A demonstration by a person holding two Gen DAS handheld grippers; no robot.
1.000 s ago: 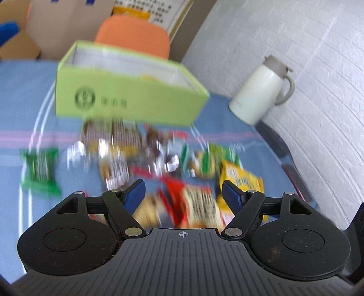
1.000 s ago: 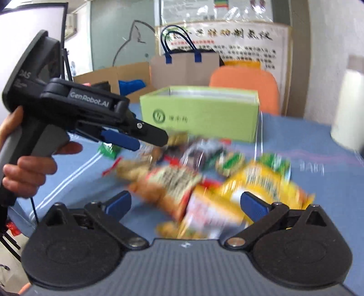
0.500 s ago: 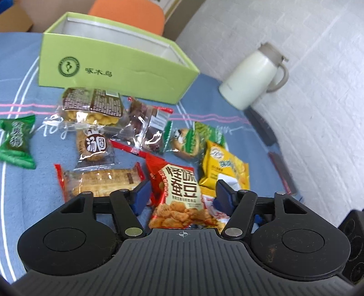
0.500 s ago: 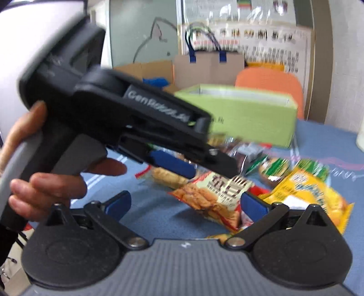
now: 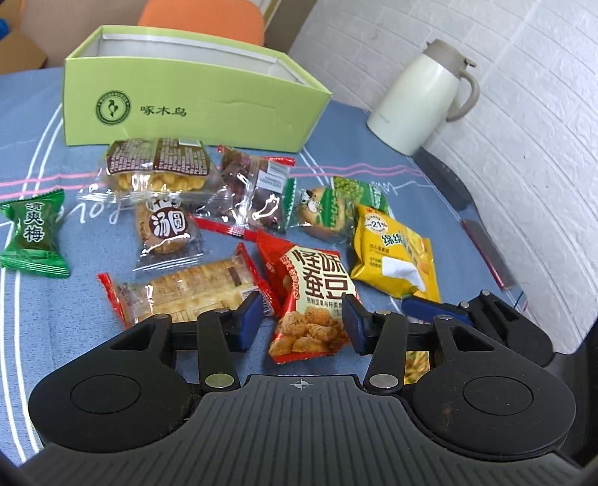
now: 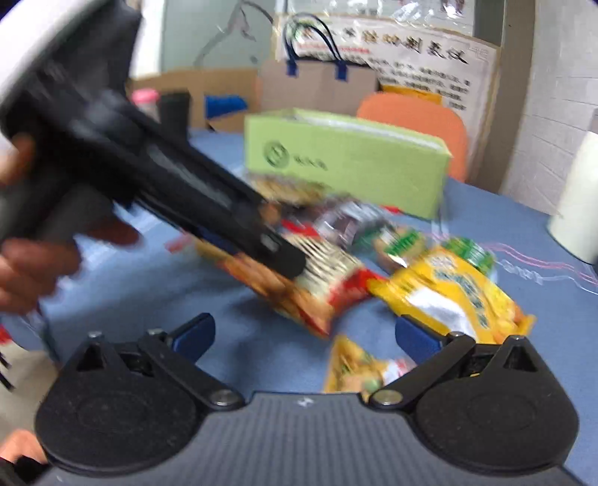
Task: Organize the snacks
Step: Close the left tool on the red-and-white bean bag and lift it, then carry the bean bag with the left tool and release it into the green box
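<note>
Several snack packets lie on a blue cloth before an open green box point(image 5: 194, 108). My left gripper point(image 5: 301, 323) is open, its jaws either side of the lower end of a red packet point(image 5: 310, 299), not closed on it. A long biscuit packet point(image 5: 187, 295) lies to its left and a yellow packet point(image 5: 396, 258) to its right. My right gripper point(image 6: 304, 336) is open and empty, low over the cloth, with a small yellow packet point(image 6: 358, 368) between its jaws. The right wrist view is blurred; it shows the left gripper point(image 6: 276, 254) over the red packet point(image 6: 310, 291).
A white thermos jug point(image 5: 422, 97) stands at the right near a white brick wall. A green candy packet point(image 5: 31, 235) lies apart at the left. An orange chair point(image 5: 202, 18) stands behind the box. A paper bag point(image 6: 317, 86) and cardboard boxes stand further back.
My left gripper has dropped toward the snacks and now straddles the red packet. My right gripper has come closer to the pile, with the small yellow packet now between its jaws.
</note>
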